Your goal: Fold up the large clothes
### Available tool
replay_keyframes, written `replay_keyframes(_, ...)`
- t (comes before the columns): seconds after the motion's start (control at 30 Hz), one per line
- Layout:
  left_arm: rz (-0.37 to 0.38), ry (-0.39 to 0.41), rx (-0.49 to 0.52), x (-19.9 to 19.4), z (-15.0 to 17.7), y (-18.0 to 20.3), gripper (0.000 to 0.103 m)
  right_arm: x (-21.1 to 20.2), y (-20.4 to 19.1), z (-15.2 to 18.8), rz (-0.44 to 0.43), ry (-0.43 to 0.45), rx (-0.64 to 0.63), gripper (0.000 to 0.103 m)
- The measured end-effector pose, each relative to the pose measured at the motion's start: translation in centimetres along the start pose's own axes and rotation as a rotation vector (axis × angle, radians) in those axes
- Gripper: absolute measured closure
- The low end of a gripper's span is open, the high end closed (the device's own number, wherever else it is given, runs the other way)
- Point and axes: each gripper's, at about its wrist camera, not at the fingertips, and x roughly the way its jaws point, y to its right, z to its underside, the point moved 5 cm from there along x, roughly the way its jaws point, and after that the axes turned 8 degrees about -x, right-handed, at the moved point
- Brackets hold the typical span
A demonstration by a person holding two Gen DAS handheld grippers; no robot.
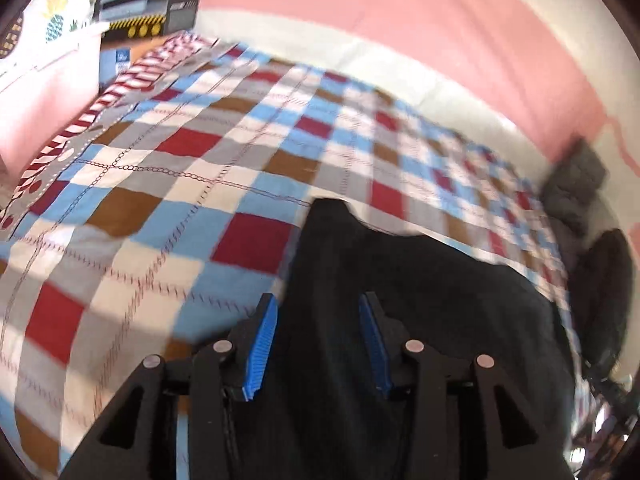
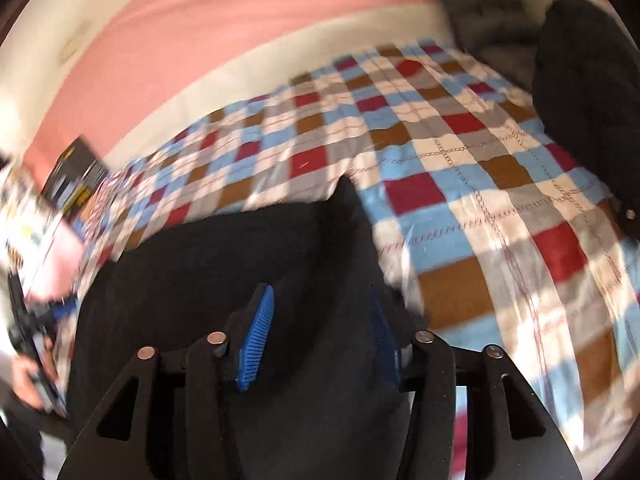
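Observation:
A large black garment (image 1: pixel 420 280) lies on a checked bedspread (image 1: pixel 180 184). In the left wrist view my left gripper (image 1: pixel 320 304) hangs over its left edge, blue pads (image 1: pixel 262 344) spread apart, nothing clamped. In the right wrist view the same black garment (image 2: pixel 224 264) fills the lower left, and my right gripper (image 2: pixel 324 300) is over its right edge, blue pads (image 2: pixel 256 340) apart, with a raised corner of cloth just beyond the tips. Whether the pads touch the cloth is unclear.
A black and yellow box (image 1: pixel 148 0) and a pineapple-print cloth (image 1: pixel 48 20) sit at the bed's far left. Dark clothes (image 2: pixel 588 92) and a grey item (image 1: pixel 576 184) lie at the right end. A pink and white wall (image 1: pixel 400 12) runs behind the bed.

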Motion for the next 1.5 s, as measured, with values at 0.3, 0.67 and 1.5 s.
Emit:
replay_keyframes(0.3, 0.006, -0.016, 0.273, -0.1, 12.6, 5.5, 0.049, 3.6, -4.4, 8.2, 0.091, -0.031, -0.103, 0.051)
replay_keyframes(0.67, 0.143, -0.059, 0.405, -2.5, 15.6, 13.3, 0.053, -1.0, -12.4, 7.5, 0.034, 0.048, -0.282, 0.050)
replay_keyframes(1.5, -0.023, -0.019, 0.110, 1.2, 4.8, 3.1, 0.073, 1.2, -0.8, 1.5, 0.126, 0.080, -0.033, 0.054)
